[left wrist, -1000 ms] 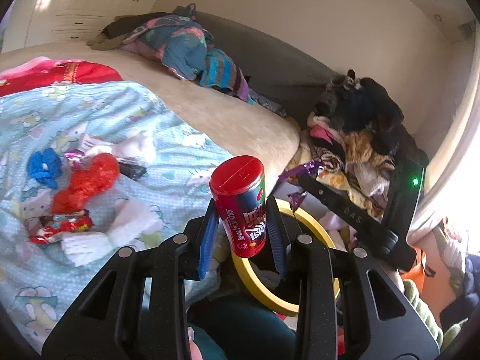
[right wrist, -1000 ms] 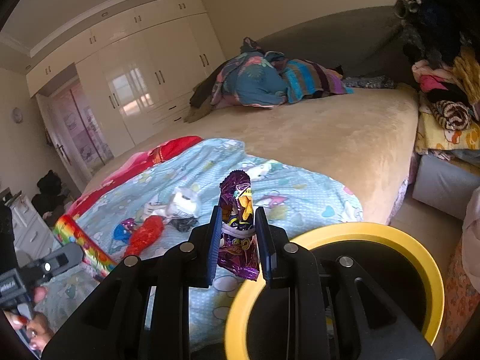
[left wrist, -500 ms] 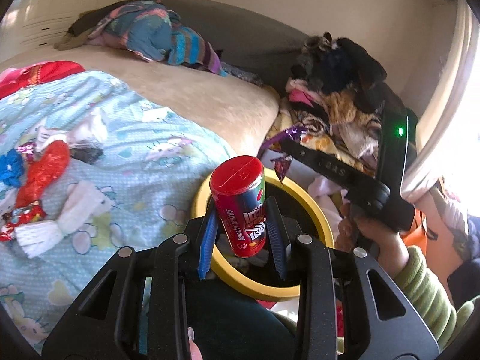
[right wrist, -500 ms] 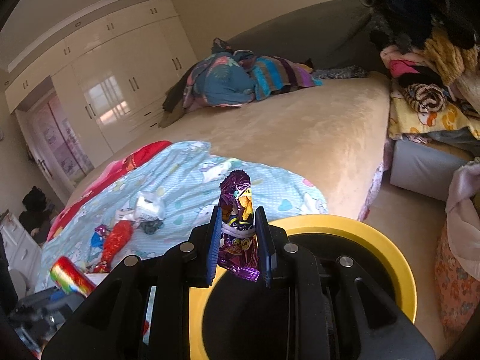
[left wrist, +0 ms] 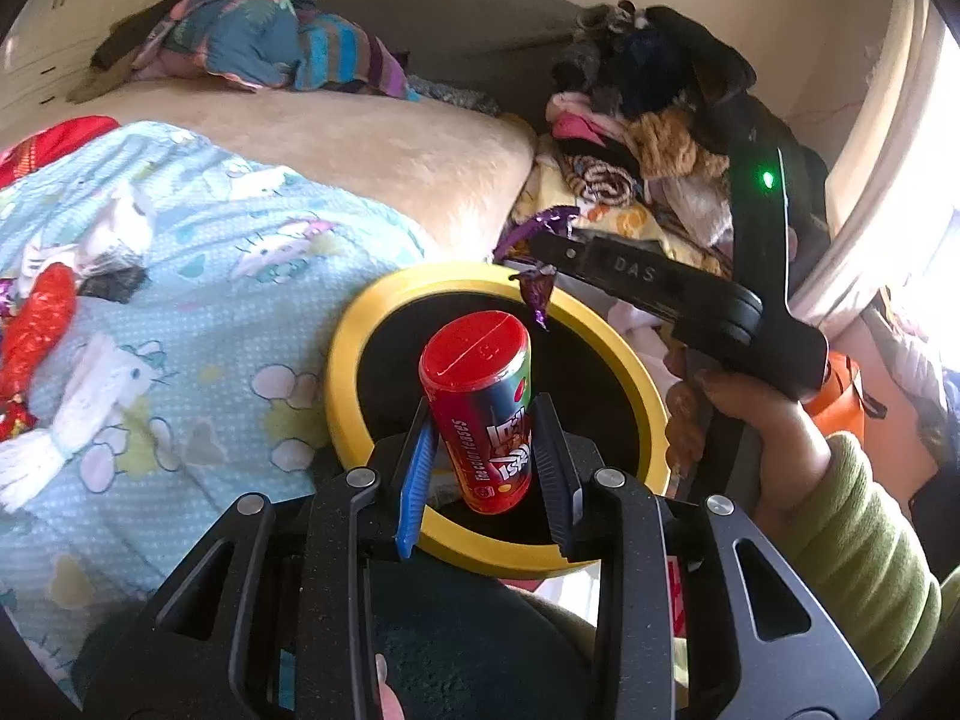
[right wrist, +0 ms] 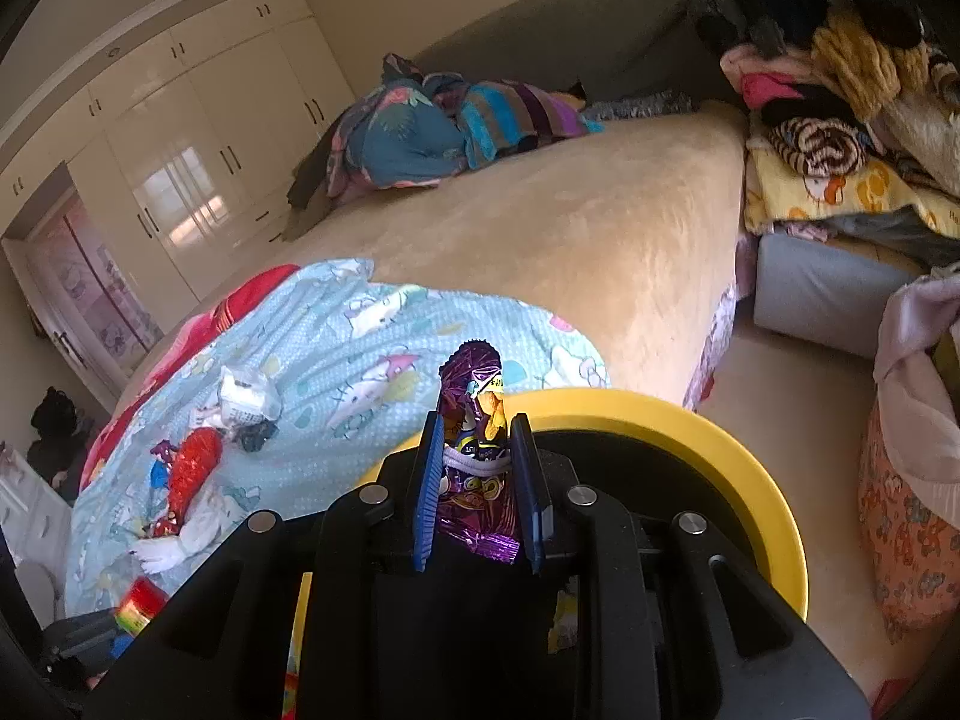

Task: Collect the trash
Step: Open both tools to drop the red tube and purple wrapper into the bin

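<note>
With both loads hanging over the bin (left wrist: 354,324), just a matter of letting go cleanly. Left tool (left wrist: 485,468) clamped on the red can (left wrist: 480,402), right tool (right wrist: 477,486) pinching the purple wrapper (right wrist: 477,408), both poised above the black mouth inside the yellow rim. Best to drop the can upright and near the middle so no bounce off the rim. Wrapper is light, so worth going lower before opening, else likely to flutter out. Tight on room: bed (right wrist: 540,228) edge touching the bin on one side, clothes pile (left wrist: 630,138) close on the other, tools crowding each other over the opening. More trash (right wrist: 192,468) waiting on the blue blanket (left wrist: 198,276)
</note>
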`<action>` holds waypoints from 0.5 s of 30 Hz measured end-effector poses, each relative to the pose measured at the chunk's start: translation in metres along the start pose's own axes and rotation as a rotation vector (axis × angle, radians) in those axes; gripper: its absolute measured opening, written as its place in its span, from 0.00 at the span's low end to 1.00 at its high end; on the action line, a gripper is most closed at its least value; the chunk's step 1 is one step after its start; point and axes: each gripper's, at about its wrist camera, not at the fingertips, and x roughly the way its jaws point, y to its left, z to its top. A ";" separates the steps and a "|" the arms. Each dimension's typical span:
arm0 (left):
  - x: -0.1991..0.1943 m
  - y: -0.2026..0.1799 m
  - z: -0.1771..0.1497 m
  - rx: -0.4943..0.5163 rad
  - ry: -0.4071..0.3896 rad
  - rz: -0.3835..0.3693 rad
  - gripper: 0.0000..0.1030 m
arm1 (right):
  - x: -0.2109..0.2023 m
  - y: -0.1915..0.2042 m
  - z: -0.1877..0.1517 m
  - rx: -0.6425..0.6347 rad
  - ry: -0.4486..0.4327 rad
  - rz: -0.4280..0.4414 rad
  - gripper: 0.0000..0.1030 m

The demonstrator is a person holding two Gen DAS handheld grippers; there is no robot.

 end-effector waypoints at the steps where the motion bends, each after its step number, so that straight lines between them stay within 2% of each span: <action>1: 0.004 -0.001 -0.001 0.002 0.007 -0.001 0.25 | 0.002 -0.002 0.000 0.003 0.006 -0.002 0.21; 14: 0.028 -0.001 -0.002 0.023 0.051 0.009 0.25 | 0.015 -0.023 -0.007 0.059 0.080 0.000 0.24; 15: 0.030 -0.001 -0.002 0.018 0.055 0.006 0.29 | 0.015 -0.024 -0.008 0.064 0.083 0.001 0.25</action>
